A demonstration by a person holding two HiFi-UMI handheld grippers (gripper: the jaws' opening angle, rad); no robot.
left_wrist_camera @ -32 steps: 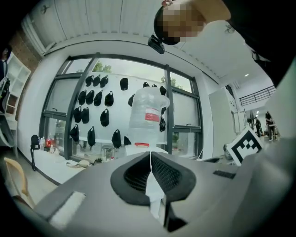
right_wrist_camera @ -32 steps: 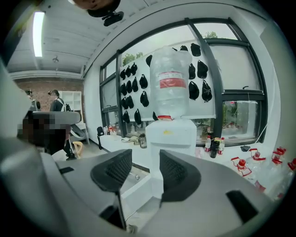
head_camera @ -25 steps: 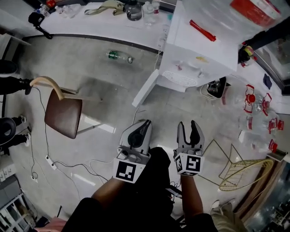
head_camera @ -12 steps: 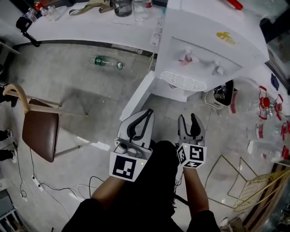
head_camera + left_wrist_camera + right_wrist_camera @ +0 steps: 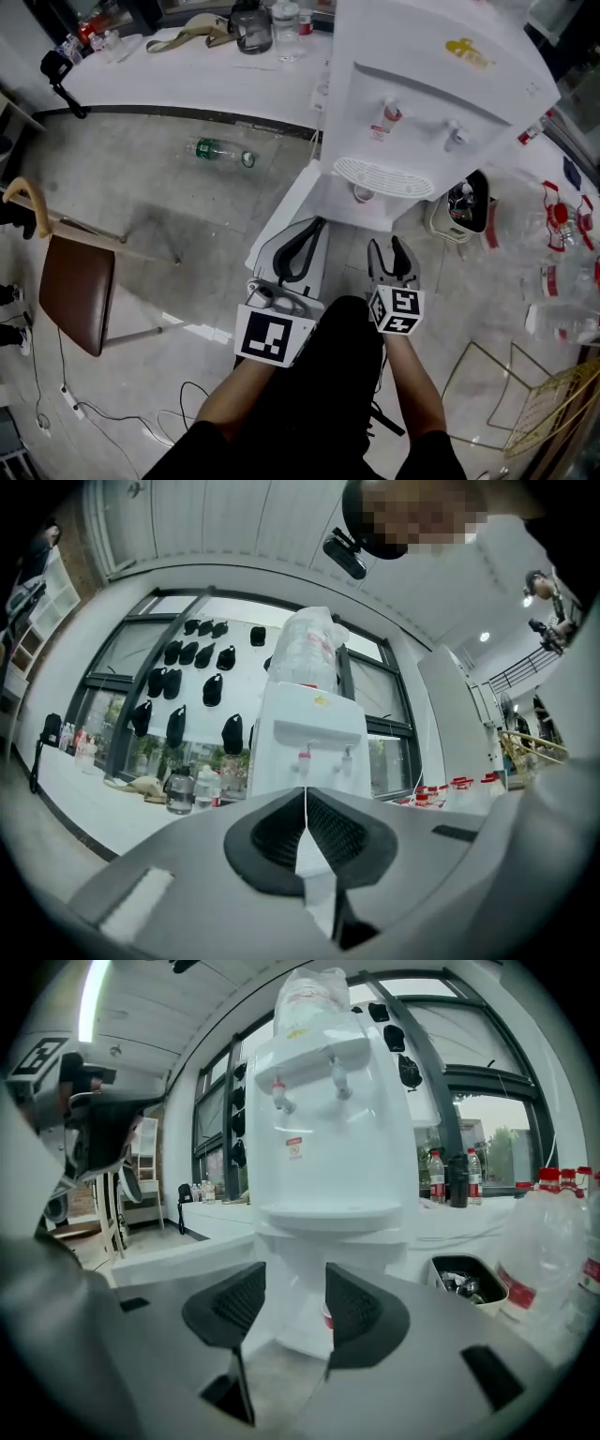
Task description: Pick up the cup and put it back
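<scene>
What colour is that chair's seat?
Brown; the chair seat shows best in the head view.

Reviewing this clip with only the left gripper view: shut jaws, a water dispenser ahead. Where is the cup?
Observer: The cup stands in the open lower compartment of the dispenser, below the drip tray.
Operator: Is the right gripper on it?
Observer: No. The right gripper has its jaws apart, short of the cup, gripping nothing.
Operator: Anything loose underfoot?
Observer: A green bottle lies on its side on the floor, in front of the long counter.
</scene>
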